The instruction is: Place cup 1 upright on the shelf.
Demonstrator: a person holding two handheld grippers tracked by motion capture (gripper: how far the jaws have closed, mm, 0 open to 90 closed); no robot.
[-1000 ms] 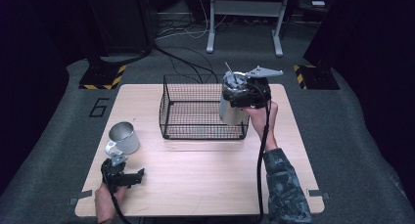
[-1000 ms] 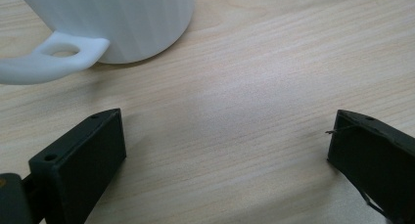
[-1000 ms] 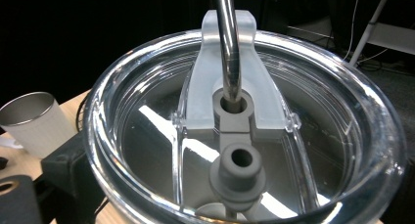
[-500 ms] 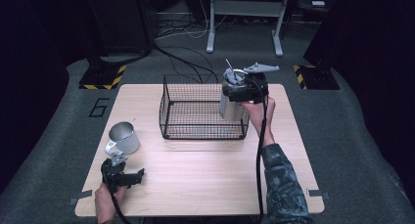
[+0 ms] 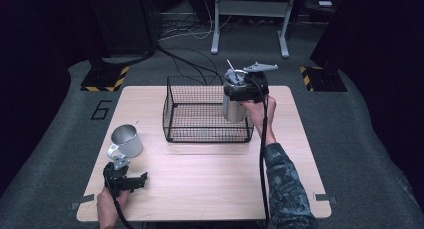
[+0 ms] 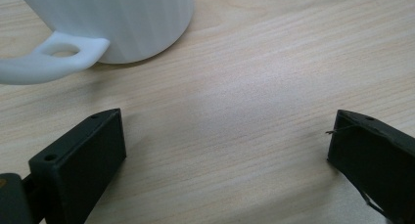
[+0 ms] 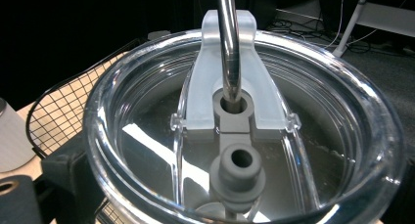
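Observation:
A steel tumbler with a clear lid and a metal straw hangs at the right end of the black wire basket. My right gripper is shut on it near the rim. Whether its base is inside the basket or just over it I cannot tell. A white mug stands at the table's left, its handle towards me. My left gripper rests on the table just short of the mug. In the left gripper view its jaws stand wide apart with only bare wood between them.
The wooden table has open room in front of the basket and along its right side. In the right gripper view the basket's mesh lies down to the left of the tumbler. Beyond the table, cables and a metal stand are on the floor.
My right gripper has carried the tumbler a little to the left, towards the basket's right end. The left gripper and the mug have not moved.

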